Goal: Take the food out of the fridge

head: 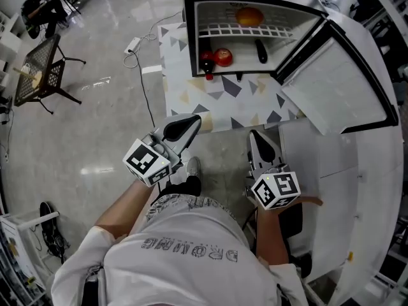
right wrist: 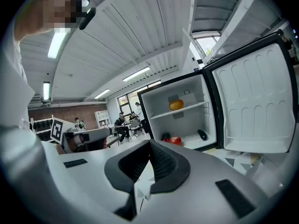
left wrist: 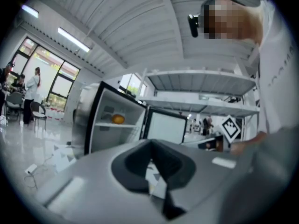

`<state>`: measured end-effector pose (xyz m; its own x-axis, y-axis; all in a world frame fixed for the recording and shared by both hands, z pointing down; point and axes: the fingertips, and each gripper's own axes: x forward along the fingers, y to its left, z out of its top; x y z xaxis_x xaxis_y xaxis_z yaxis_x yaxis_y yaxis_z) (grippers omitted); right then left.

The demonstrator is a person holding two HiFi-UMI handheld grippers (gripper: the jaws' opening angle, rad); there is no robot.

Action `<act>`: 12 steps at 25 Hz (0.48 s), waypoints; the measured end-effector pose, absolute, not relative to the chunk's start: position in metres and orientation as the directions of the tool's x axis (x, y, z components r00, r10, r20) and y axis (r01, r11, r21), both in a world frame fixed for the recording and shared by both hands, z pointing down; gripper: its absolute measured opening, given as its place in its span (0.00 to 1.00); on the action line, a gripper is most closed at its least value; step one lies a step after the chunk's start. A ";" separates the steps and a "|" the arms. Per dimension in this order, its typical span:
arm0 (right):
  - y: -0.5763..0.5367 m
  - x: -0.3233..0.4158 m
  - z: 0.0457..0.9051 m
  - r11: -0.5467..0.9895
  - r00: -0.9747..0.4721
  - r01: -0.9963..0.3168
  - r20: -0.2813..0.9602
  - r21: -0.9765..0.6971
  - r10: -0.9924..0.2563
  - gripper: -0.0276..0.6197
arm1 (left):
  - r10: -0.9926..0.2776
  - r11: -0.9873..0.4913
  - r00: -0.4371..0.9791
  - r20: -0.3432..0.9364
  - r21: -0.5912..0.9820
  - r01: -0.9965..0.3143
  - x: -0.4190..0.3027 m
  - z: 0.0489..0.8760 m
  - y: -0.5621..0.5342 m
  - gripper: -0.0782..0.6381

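On the upper shelf of the fridge the orange looked light and rollable, best gripped across its middle; your left gripper and right gripper were closed, empty.

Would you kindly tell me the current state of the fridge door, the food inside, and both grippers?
Fridge door: swung wide open.
Orange fruit: resting on the upper shelf, not held.
Red fruit: resting below that shelf, not held.
Left gripper: shut, empty.
Right gripper: shut, empty.
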<state>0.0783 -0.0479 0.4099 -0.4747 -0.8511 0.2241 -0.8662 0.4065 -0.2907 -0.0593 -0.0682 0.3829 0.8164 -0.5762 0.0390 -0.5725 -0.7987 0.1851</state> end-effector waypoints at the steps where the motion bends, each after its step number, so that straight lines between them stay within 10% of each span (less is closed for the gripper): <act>1: -0.055 0.076 0.410 0.404 -0.473 -0.867 0.225 -0.292 -0.852 0.05 | -0.573 -0.801 0.819 0.038 0.187 -0.569 -0.062 0.383 -0.075 0.12; 12: -0.119 0.056 0.408 0.378 -0.446 -0.881 0.229 -0.285 -0.865 0.05 | -0.551 -0.817 0.834 0.035 0.181 -0.548 -0.083 0.380 -0.140 0.12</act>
